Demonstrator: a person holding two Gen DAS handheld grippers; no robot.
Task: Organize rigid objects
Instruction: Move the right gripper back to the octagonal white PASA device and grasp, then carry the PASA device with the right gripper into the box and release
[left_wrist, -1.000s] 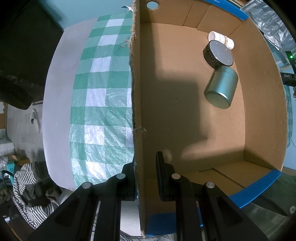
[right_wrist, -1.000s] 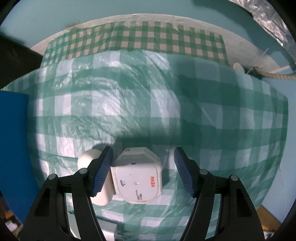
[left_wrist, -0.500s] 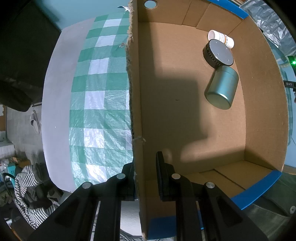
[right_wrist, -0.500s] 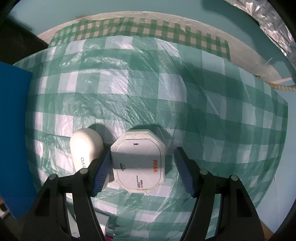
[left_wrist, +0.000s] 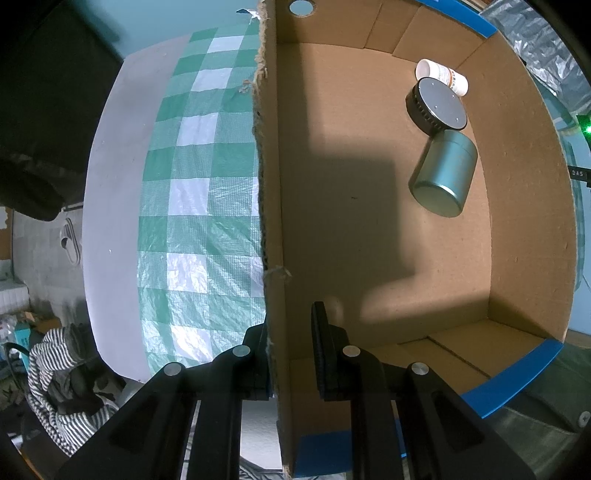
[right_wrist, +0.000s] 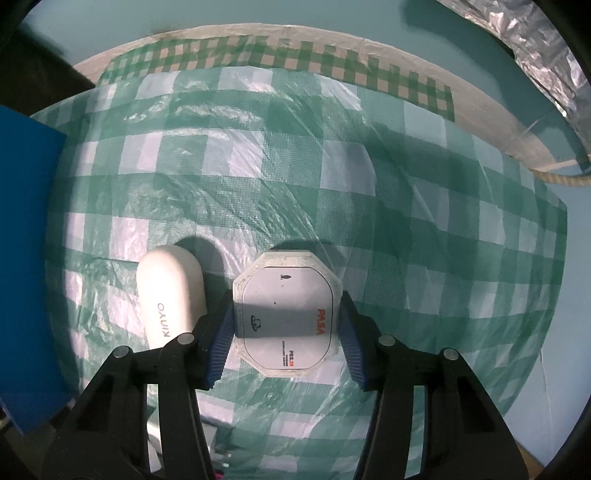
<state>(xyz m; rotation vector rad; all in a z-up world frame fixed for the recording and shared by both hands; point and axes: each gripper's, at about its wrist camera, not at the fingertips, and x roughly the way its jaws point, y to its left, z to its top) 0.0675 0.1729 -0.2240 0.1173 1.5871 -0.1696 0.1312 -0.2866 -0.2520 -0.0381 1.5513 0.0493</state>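
While flanked closely — octagonal white box (right_wrist: 286, 317), open checkered cloth (right_wrist: 369, 206) beyond

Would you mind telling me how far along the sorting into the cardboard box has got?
Done: a white bottle, black puck and metal tin lie in the cardboard box, whose wall the left gripper clamps. In hand: the right gripper has just been closing around the octagonal white device. Left: the white KINYO case.

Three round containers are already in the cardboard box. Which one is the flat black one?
The black disc, in the middle: low and wide, with a grey top face. The white bottle and the teal metal can lie on their sides either side of it.
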